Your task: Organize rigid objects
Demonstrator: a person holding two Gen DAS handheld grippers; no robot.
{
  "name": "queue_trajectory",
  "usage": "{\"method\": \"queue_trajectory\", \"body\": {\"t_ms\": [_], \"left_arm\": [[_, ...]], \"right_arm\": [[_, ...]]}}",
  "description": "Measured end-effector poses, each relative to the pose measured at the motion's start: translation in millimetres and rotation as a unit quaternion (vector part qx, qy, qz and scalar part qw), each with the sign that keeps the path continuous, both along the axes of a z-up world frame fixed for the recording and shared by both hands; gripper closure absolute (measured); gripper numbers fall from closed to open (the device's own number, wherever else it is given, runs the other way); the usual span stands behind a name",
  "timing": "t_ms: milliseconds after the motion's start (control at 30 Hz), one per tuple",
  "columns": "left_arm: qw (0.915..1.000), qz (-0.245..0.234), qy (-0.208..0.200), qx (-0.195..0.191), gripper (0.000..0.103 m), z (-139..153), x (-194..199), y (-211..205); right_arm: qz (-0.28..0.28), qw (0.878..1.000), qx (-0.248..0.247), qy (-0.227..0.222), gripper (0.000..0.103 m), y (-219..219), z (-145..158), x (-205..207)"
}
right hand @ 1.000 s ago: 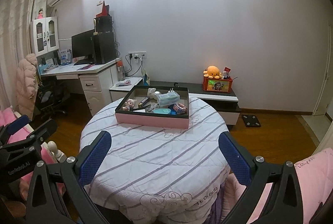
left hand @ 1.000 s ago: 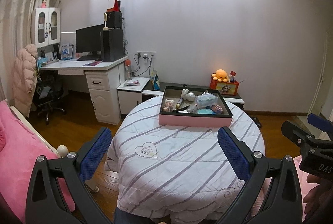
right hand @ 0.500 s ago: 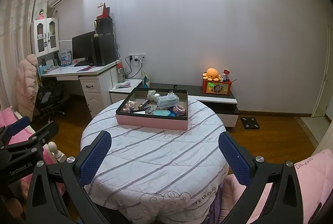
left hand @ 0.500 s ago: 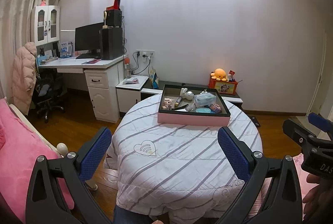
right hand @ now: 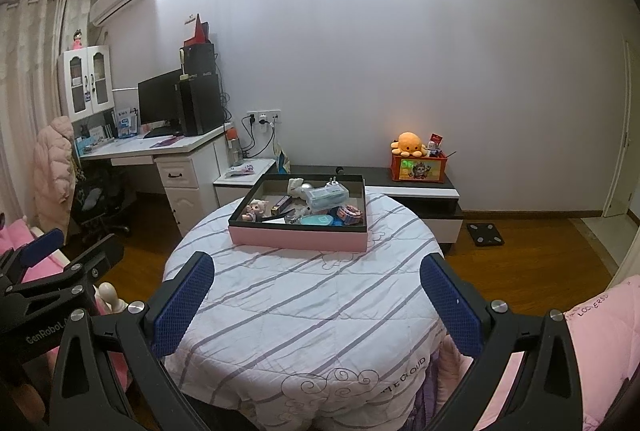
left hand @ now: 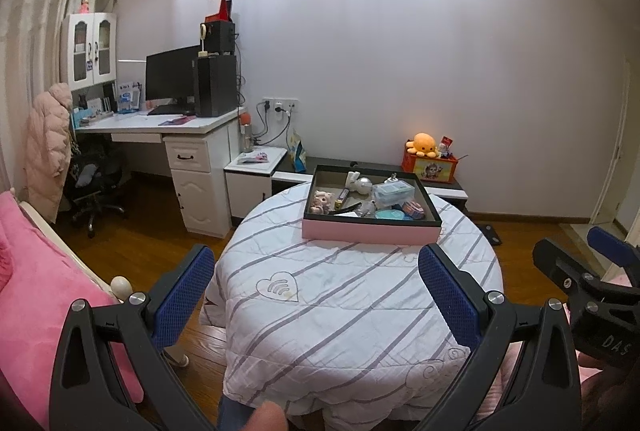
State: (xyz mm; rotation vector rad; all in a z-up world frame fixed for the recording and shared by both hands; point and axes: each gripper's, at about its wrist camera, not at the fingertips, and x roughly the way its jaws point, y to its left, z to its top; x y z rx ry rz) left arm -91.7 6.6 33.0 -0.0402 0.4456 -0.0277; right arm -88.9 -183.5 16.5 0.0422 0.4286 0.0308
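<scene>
A pink box with a dark rim (left hand: pixel 370 233) (right hand: pixel 298 241) stands at the far side of a round table with a striped white cloth (left hand: pixel 352 307) (right hand: pixel 304 315). It holds several small things: a doll (left hand: pixel 321 199) (right hand: pixel 256 209), a clear plastic case (left hand: pixel 394 193) (right hand: pixel 326 195), a teal round tin (left hand: pixel 390 215) (right hand: pixel 316 221), a white figure (left hand: pixel 354 179). My left gripper (left hand: pixel 316 287) is open and empty, well short of the box. My right gripper (right hand: pixel 316 291) is open and empty too, above the table's near edge.
A white desk with a monitor and speakers (left hand: pixel 180 119) stands at the back left, with a chair and a coat (left hand: pixel 48 147). A low cabinet carries an orange plush on a red box (right hand: pixel 418 161). A pink bed (left hand: pixel 32 295) is on the left. A scale (right hand: pixel 484 233) lies on the wood floor.
Both views have drifted slightly, and the table and box sit a little farther and lower in frame. Both grippers stay open and empty.
</scene>
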Motion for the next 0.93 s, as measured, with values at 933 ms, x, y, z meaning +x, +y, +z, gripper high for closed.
{"method": "queue_trajectory", "body": {"t_ms": [933], "left_arm": [[1.0000, 0.002, -0.003, -0.004, 0.000, 4.5, 2.9, 7.5]], "right_arm": [[0.000, 1.000, 0.002, 0.004, 0.000, 1.2, -1.8, 5.1]]}}
